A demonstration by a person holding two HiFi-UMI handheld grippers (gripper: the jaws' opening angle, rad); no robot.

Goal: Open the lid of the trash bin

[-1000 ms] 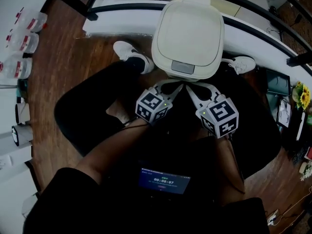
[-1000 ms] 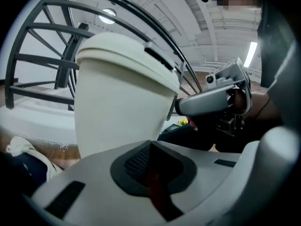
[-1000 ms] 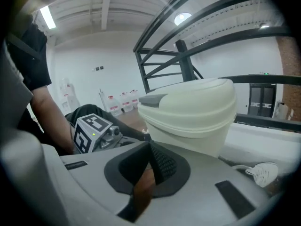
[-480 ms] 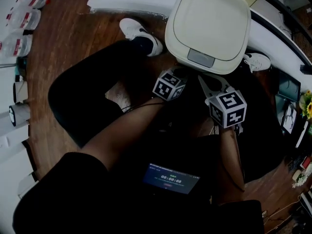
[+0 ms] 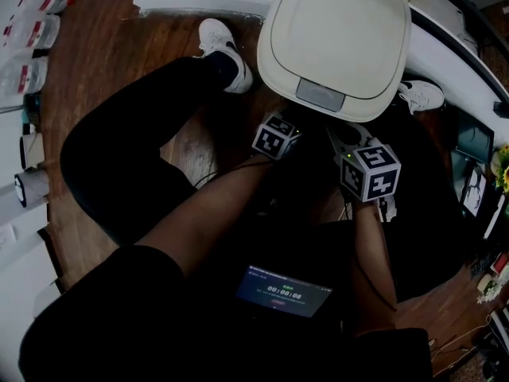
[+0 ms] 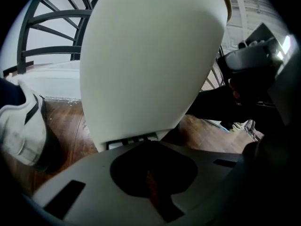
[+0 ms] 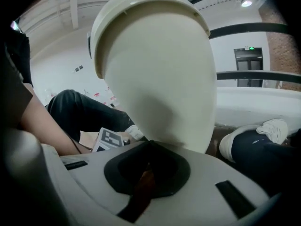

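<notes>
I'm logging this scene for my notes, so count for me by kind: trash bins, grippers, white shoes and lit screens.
Trash bin: 1
Grippers: 2, the left gripper and the right gripper
White shoes: 2
Lit screen: 1
Total: 6

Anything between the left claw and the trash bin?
Nothing. Left gripper view shows the left claw, shut, right up at the trash bin front wall; no object between.
</notes>
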